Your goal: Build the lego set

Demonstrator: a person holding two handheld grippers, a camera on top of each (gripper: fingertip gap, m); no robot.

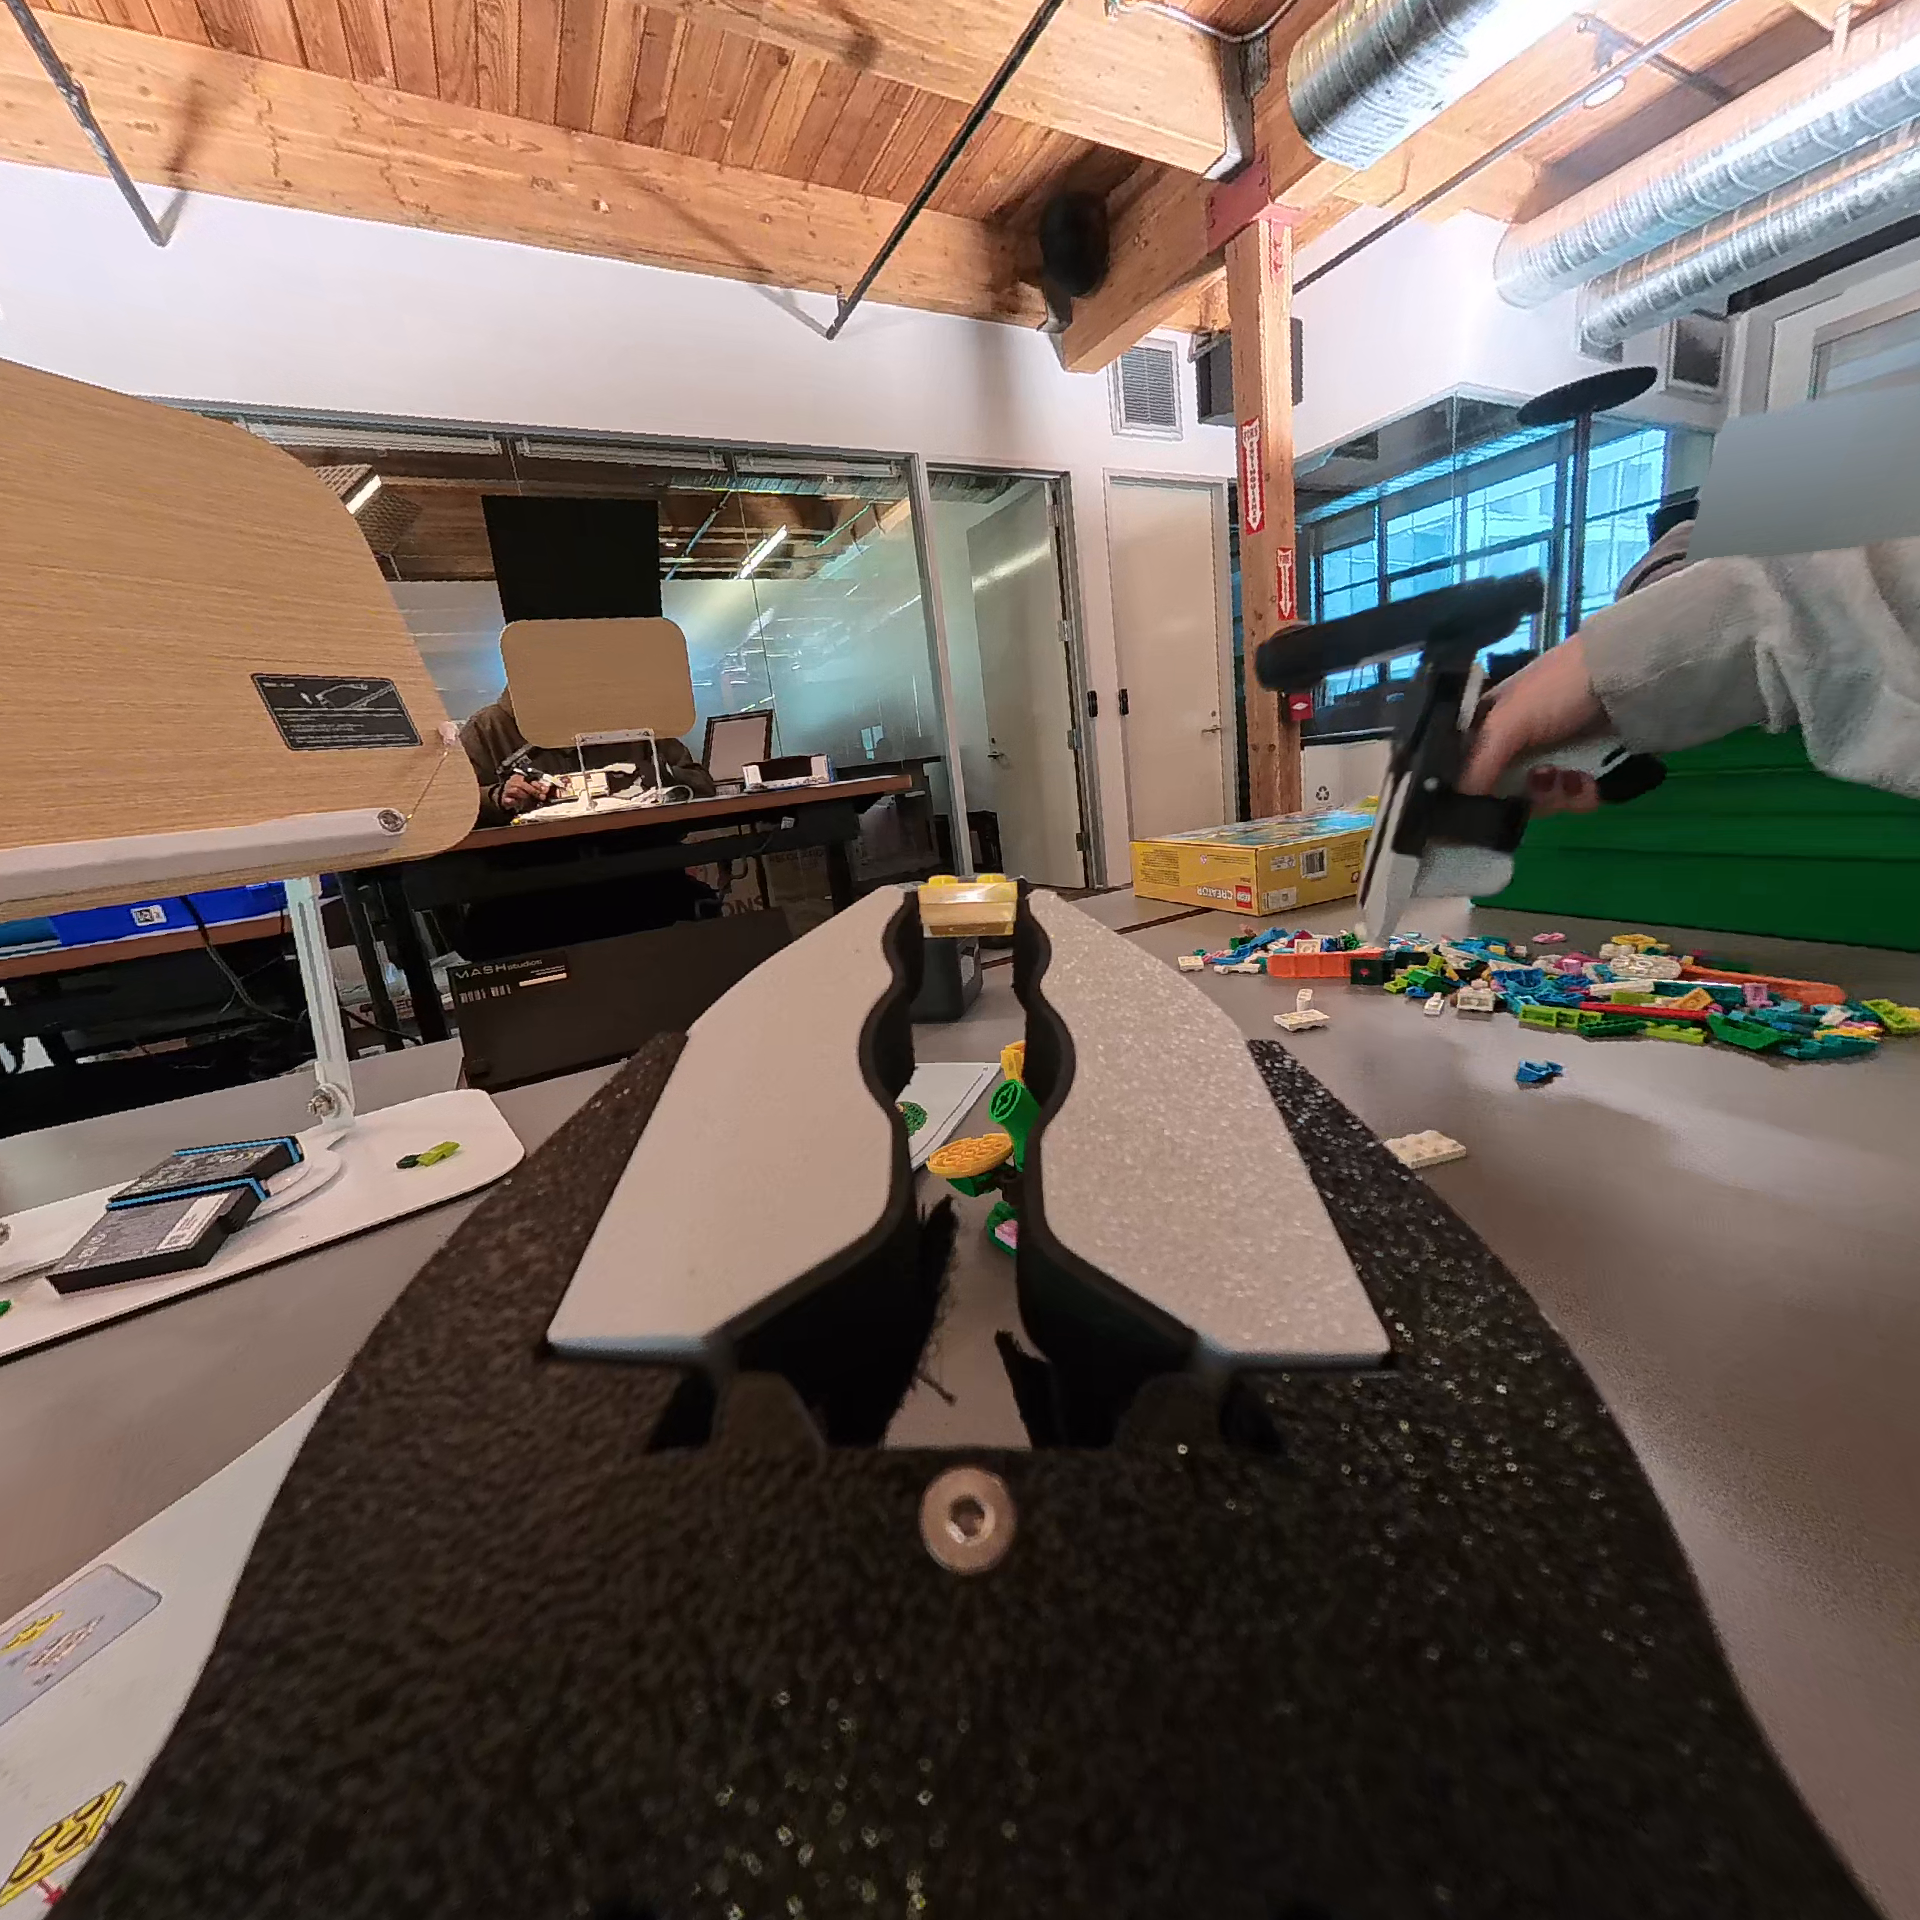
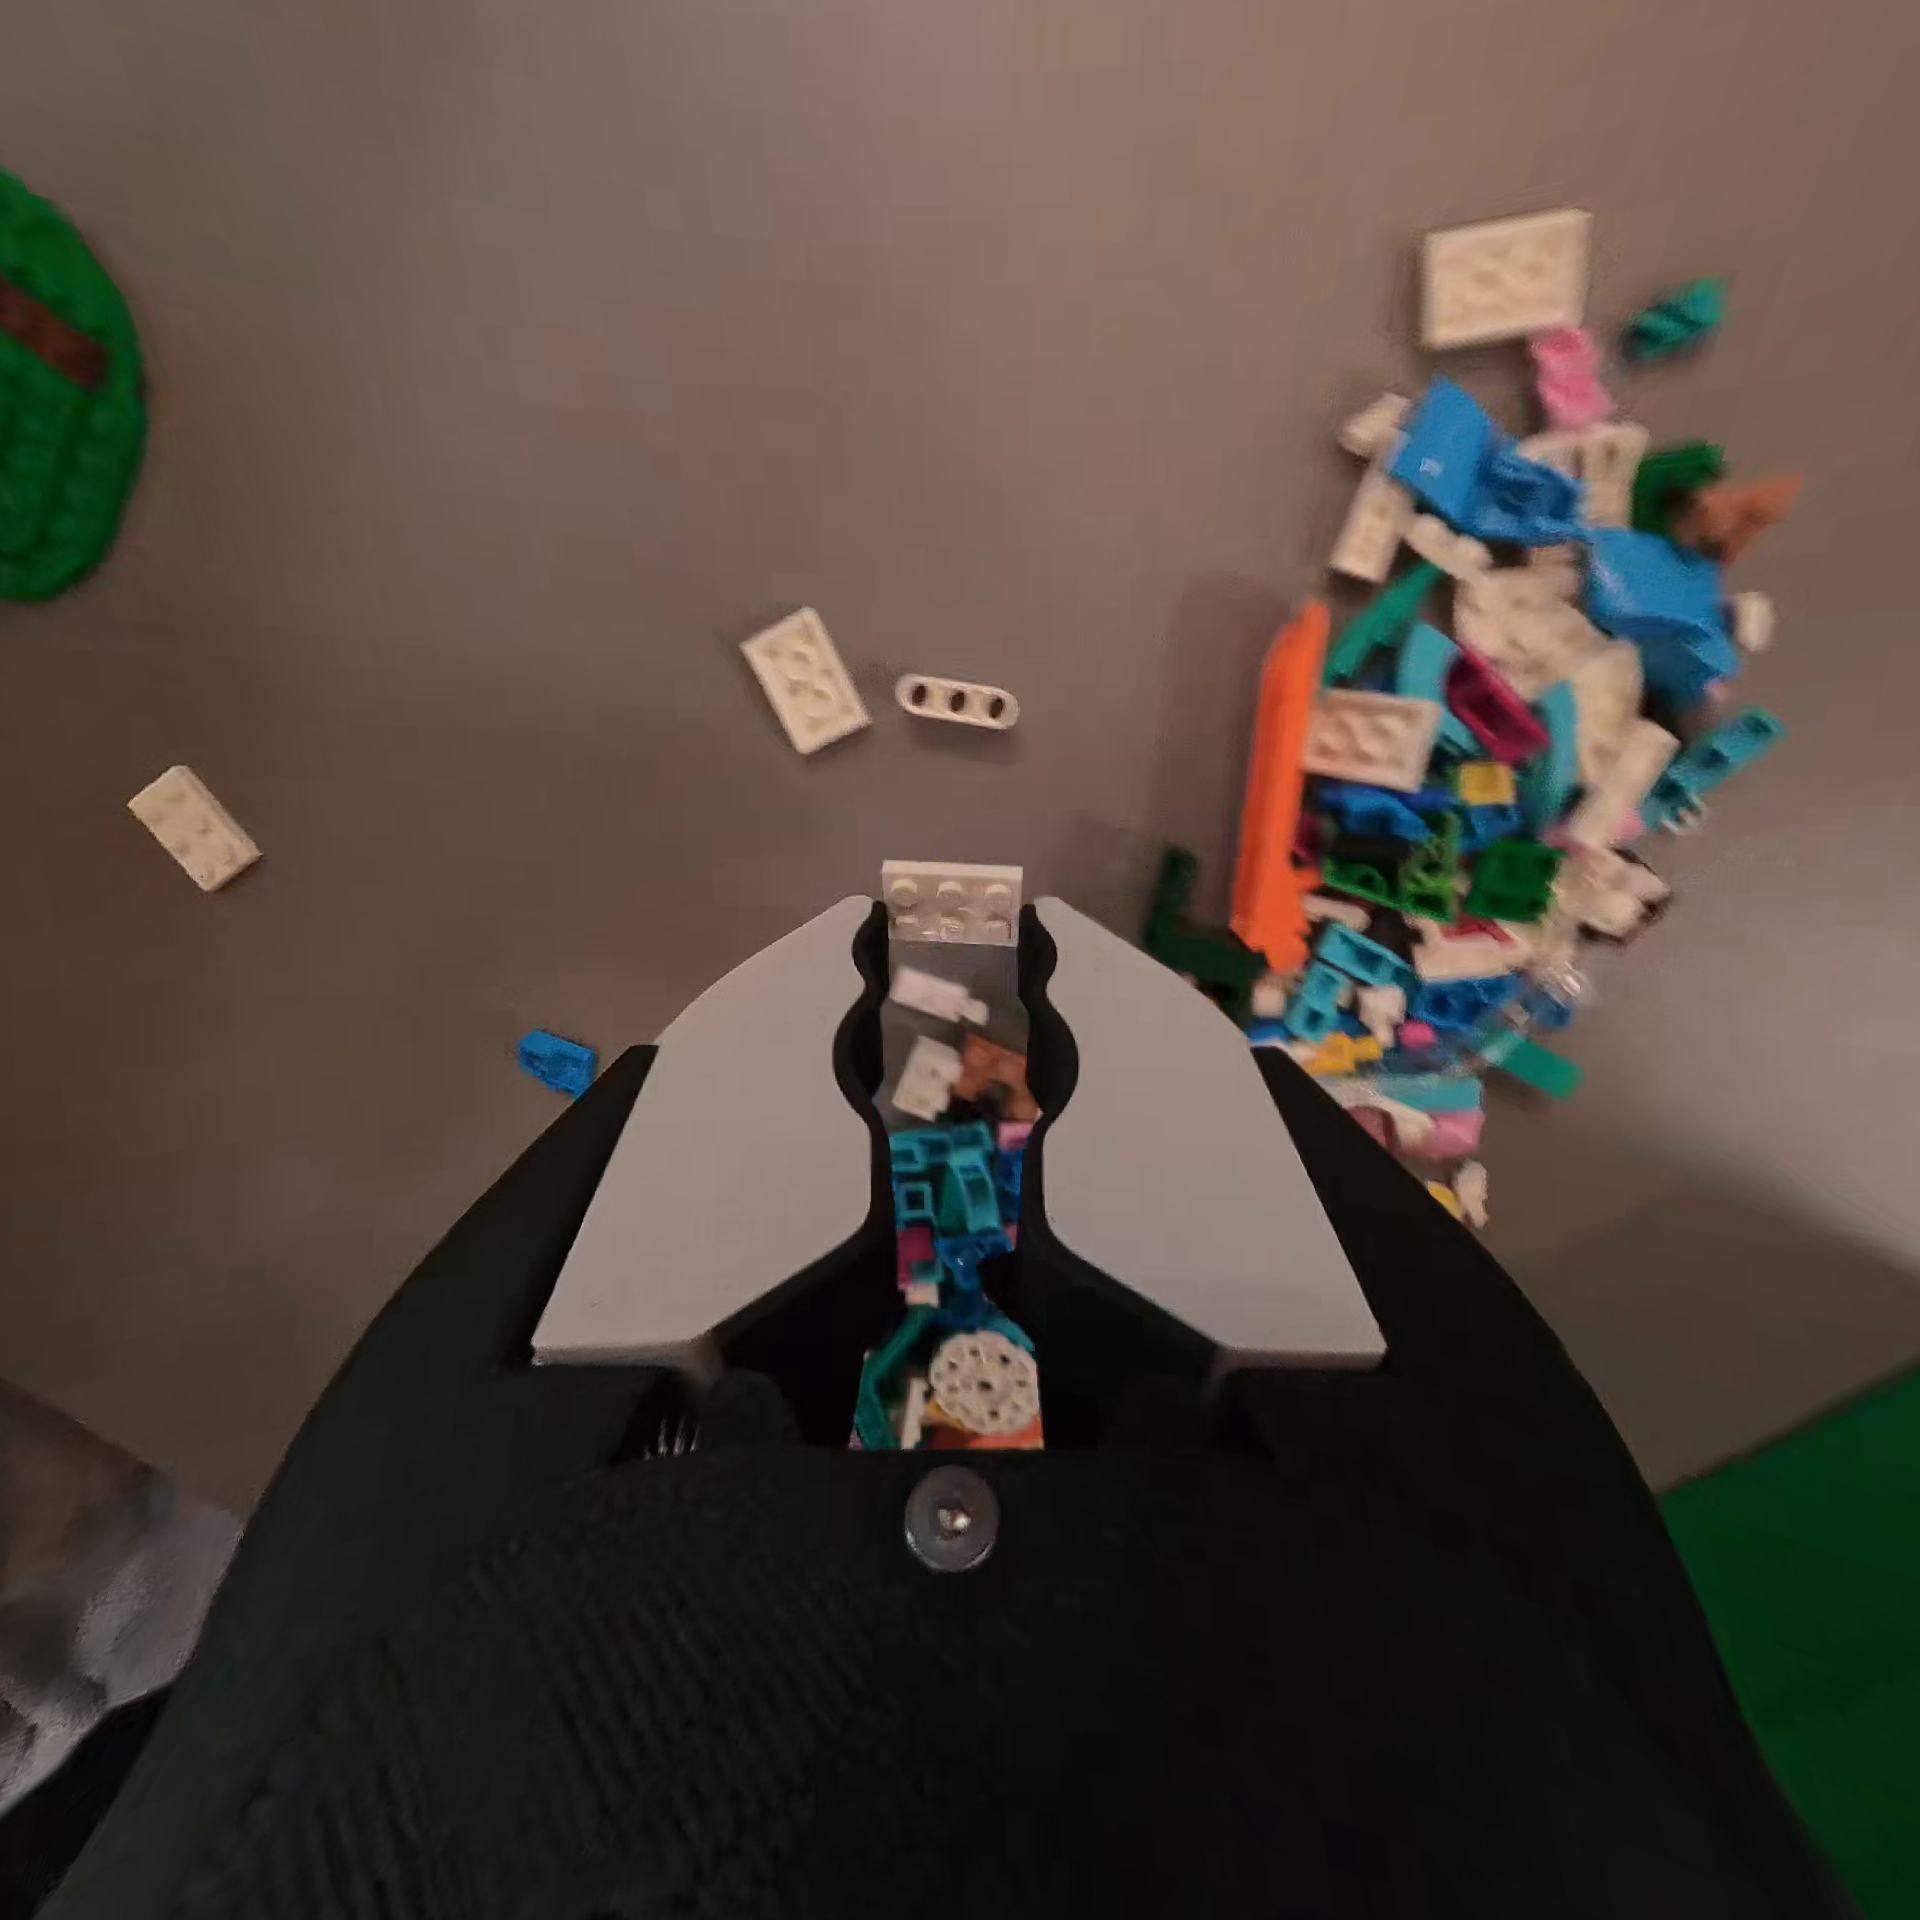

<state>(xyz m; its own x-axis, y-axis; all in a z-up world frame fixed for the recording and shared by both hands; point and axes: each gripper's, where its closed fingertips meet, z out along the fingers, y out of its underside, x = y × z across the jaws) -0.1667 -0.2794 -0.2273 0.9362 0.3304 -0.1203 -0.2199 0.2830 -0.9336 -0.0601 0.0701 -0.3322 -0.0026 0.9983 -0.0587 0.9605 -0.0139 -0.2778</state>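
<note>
My left gripper (image 1: 968,902) is shut on a small yellow brick assembly (image 1: 966,902) and holds it above the grey table. Below it, between the fingers, a small green and yellow plant-like build (image 1: 982,1148) stands on the table. My right gripper (image 2: 953,914) is shut on a white plate (image 2: 952,900) with studs up, held above the table beside the pile of loose coloured bricks (image 2: 1507,748). The right gripper also shows in the left wrist view (image 1: 1387,914), pointing down over the pile (image 1: 1621,992), held by a hand.
Loose white plates (image 2: 805,677) (image 2: 193,827), a white three-hole beam (image 2: 957,702) and a blue piece (image 2: 558,1060) lie on the table. A yellow set box (image 1: 1252,862), a green round plate (image 2: 52,405), a wooden stand (image 1: 187,665) and black packs (image 1: 177,1210) are nearby. Left tips to right tips: about 40 cm. From the right gripper's tips to the blue piece (image 2: 558,1060) is close to 10 cm.
</note>
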